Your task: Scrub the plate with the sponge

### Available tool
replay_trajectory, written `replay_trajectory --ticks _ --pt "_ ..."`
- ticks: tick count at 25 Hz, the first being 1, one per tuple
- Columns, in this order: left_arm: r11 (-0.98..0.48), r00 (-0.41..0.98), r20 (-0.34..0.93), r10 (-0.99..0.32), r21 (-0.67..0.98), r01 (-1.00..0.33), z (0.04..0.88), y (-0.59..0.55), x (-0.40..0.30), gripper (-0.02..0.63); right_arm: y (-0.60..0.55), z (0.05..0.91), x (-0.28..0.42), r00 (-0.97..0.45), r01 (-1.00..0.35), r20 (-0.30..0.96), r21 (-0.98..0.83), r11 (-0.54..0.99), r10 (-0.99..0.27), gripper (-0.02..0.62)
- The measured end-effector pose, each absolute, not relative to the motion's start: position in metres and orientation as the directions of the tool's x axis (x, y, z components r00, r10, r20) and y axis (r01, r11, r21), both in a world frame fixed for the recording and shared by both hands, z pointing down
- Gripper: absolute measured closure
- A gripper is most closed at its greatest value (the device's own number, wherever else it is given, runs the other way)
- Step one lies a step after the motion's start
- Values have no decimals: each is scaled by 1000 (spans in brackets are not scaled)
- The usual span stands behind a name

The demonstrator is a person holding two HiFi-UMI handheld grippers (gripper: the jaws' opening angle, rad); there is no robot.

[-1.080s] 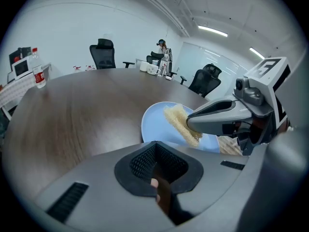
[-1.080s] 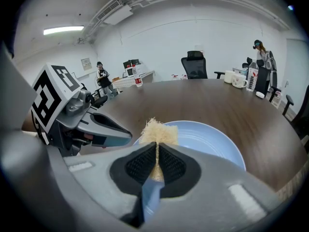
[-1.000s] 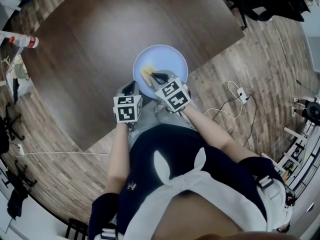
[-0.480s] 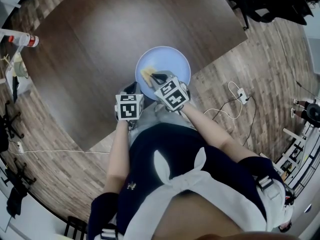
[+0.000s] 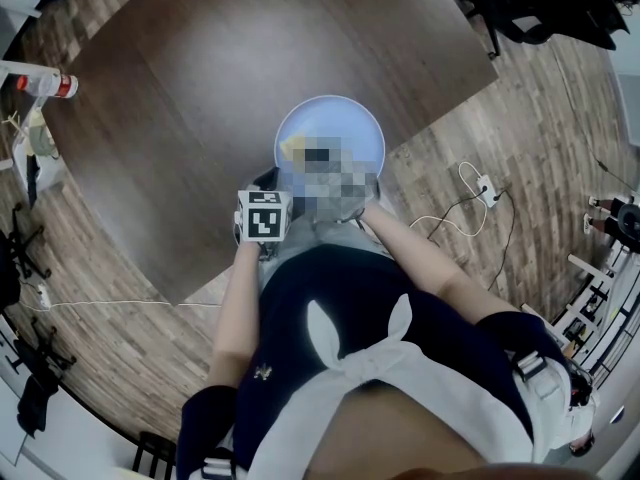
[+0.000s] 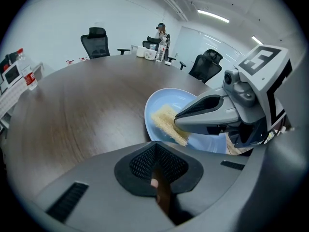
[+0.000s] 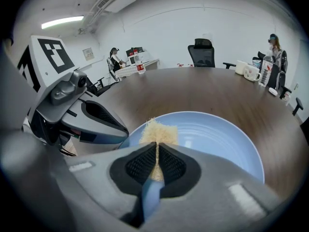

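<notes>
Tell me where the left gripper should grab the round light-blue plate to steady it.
Probably the plate's raised near-left rim, one jaw over, one under, coming from the dark wooden table's edge: it lies flat, and the right gripper holds the yellow sponge inside it.

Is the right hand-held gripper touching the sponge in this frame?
Touching. The right gripper view shows the right hand-held gripper with its jaws closed on the sponge, whose near end is pinched between them above the blue plate.

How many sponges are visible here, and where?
1. The yellow fibrous sponge is pinched in the right claw, resting on the round light-blue plate near its left rim. No other sponge shows.
</notes>
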State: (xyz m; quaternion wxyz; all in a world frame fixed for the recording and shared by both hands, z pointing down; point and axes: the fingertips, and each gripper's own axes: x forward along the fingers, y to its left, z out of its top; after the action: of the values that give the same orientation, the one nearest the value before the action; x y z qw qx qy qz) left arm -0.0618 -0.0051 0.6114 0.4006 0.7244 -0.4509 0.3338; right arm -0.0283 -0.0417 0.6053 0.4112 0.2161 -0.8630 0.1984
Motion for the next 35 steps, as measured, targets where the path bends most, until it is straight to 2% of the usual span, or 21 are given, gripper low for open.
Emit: replay_trajectory --ticks 17,35 --pt "-301 374 852 -367 272 -914 612 -9 -60 600 -53 614 -33 -548 -503 820 -165 848 -165 581" --pt "-310 379 851 -363 274 -911 612 -8 -61 600 -76 619 -30 -557 -560 808 -196 805 -192 581"
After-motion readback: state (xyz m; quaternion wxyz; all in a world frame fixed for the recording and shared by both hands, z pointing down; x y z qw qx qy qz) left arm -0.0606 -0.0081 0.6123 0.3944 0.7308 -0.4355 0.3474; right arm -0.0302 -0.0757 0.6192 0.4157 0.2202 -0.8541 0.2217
